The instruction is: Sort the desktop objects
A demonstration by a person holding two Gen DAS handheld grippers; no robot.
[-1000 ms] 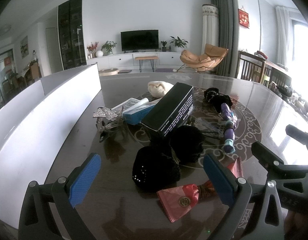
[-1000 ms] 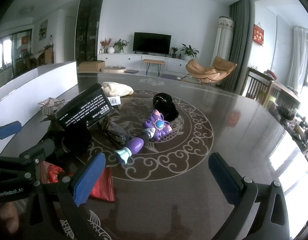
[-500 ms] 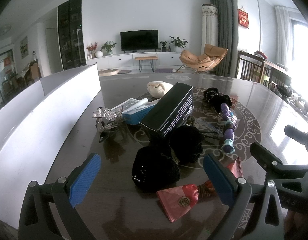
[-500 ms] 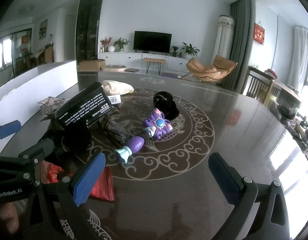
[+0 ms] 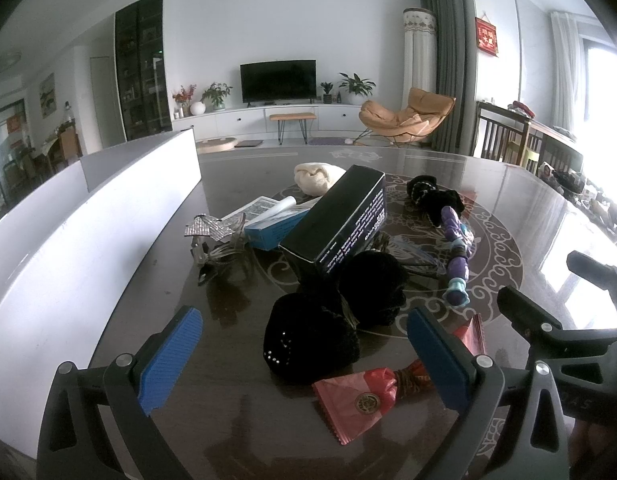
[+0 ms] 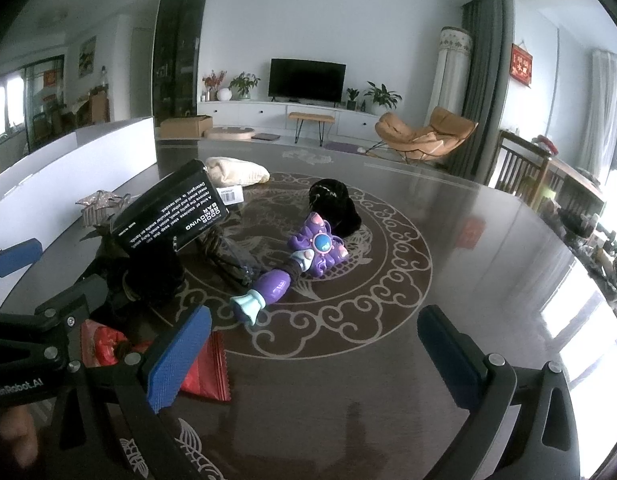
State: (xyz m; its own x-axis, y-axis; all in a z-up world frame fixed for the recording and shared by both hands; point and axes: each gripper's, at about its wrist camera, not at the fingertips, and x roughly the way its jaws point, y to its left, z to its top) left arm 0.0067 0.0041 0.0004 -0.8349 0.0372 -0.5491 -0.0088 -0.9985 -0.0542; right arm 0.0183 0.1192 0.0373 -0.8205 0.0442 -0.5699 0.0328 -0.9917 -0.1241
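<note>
Dark glossy table (image 6: pixel 448 264) carries the whole pile, and almost nothing has shifted over the last second: both my views sit nearly where they were, with only a slight drift in framing. My left gripper (image 5: pixel 304 360) hangs spread wide above the near edge of the clutter, its blue pads (image 5: pixel 170 356) well apart and gripping nothing. My right gripper (image 6: pixel 314 356) is likewise wide apart and empty, just beside the red packet (image 6: pixel 206 372)

Nothing is sorted yet, I judge. The black box (image 5: pixel 340 220) leans tilted on the heap, resting over the blue box (image 5: pixel 274 228) and two black fuzzy balls (image 5: pixel 310 338). The purple toy wand (image 6: pixel 304 256) lies on the ring pattern near the centre, with a black furry thing (image 6: pixel 336 208) just behind it and a cream pouch (image 6: pixel 236 172) farther back. Foil pill sheets (image 5: pixel 206 228) sit left of the pile, near the white divider (image 5: pixel 88 232)

Since I have barely moved, I read this as a pause before the first pick; the nearest fuzzy ball between my left pads looks the likeliest target
</note>
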